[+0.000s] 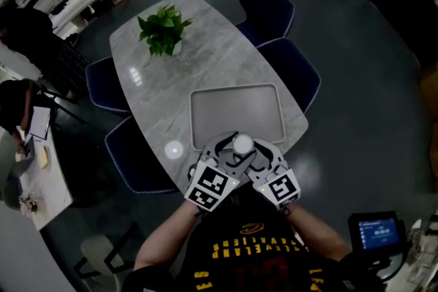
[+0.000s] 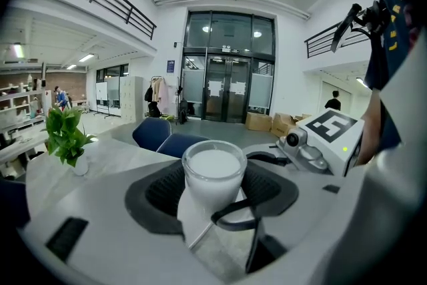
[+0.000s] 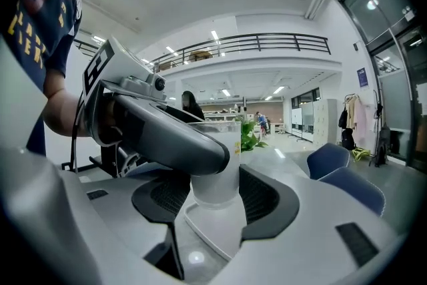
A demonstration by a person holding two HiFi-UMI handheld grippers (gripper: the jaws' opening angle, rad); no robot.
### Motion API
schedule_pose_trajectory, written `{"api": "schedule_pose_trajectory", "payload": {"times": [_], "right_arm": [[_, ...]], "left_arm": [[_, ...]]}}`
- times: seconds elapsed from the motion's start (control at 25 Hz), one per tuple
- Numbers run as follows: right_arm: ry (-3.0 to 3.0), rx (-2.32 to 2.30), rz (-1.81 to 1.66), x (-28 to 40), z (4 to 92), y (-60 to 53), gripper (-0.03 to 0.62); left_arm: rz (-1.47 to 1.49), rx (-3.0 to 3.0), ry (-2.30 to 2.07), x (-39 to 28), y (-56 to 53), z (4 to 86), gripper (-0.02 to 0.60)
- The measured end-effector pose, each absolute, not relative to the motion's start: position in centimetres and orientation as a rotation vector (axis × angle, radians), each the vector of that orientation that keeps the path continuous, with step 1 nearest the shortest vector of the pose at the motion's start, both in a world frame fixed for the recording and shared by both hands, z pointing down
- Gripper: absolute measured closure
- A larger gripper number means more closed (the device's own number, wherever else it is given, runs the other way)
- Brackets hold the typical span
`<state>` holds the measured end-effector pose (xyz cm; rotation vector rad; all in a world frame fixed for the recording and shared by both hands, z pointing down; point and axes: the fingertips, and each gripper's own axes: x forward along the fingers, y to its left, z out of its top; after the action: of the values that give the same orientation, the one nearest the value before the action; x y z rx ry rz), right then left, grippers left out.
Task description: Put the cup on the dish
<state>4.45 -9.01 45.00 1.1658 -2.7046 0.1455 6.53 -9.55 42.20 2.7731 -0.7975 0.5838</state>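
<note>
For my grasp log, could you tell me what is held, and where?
The cup, gripped round its side wall by the left tool and right tool.

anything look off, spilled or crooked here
Nothing is spilled or askew. The cup stands upright over the near edge of the tray, which lies flat on the table. The only odd thing: the left gripper and the right gripper both clamp that one cup.
</note>
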Motion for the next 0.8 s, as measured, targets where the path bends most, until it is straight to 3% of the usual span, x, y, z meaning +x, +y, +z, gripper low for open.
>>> {"api": "schedule_pose_trajectory", "payload": {"times": [0.8], "right_arm": [[-2.648,1.016,0.001,5.2,49.2,-17.2,0.358]], "left_arm": [[0.719,2.669,-0.862,7.0,-17.3,47.5,0.316]]}}
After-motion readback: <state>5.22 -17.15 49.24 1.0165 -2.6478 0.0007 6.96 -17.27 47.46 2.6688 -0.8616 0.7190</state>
